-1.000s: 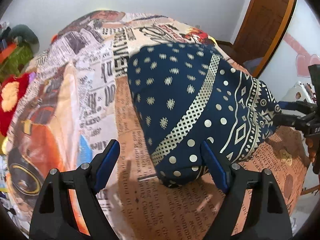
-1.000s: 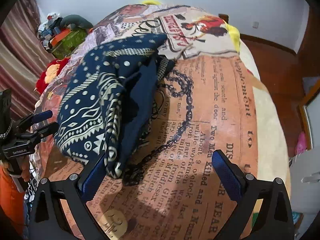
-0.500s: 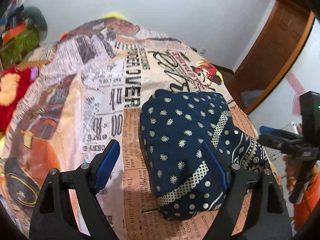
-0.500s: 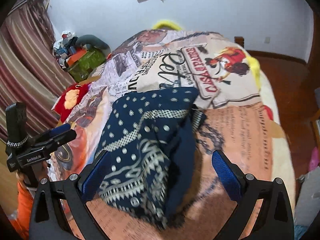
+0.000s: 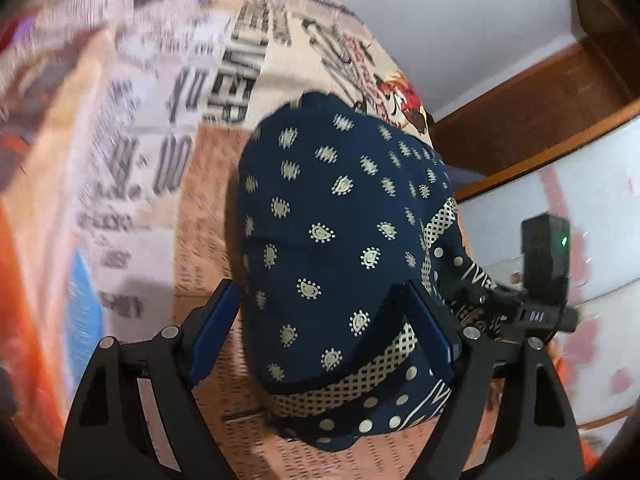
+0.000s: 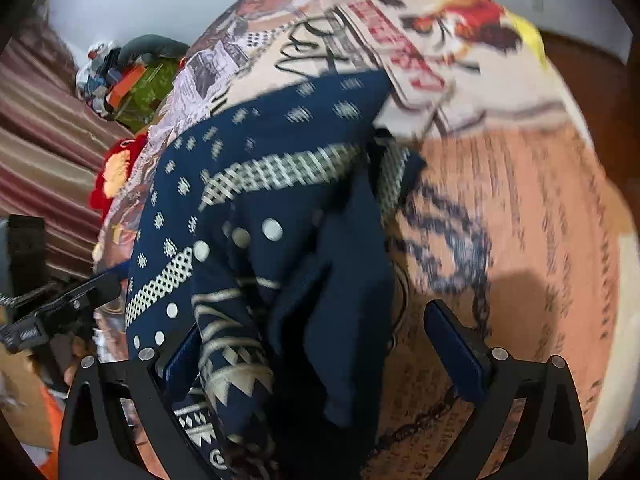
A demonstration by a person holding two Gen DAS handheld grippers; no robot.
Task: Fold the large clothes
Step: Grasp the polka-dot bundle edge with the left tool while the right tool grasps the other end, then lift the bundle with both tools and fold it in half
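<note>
A navy garment (image 5: 332,232) with cream dots and lattice bands lies bunched in a rough fold on the newspaper-print bed sheet (image 5: 168,168). My left gripper (image 5: 324,332) hovers just above its near edge, wide open, with cloth under and between the blue pads but not pinched. In the right wrist view the same garment (image 6: 280,240) fills the middle. My right gripper (image 6: 320,354) is open over its near end, and cloth partly covers the left pad. Each gripper shows in the other's view: the right one (image 5: 540,312) and the left one (image 6: 60,308).
A brown wooden door (image 5: 560,100) and a white wall stand beyond the bed's right side. A striped curtain (image 6: 40,140), a heap of clothes (image 6: 132,76) and a red plush toy (image 6: 116,172) lie at the bed's far left. A dark chain print (image 6: 460,240) marks the orange sheet.
Both grippers have dropped lower and closer to the garment, and both views have rolled. The garment now sits between each pair of fingers. Neither pair of jaws has changed its width.
</note>
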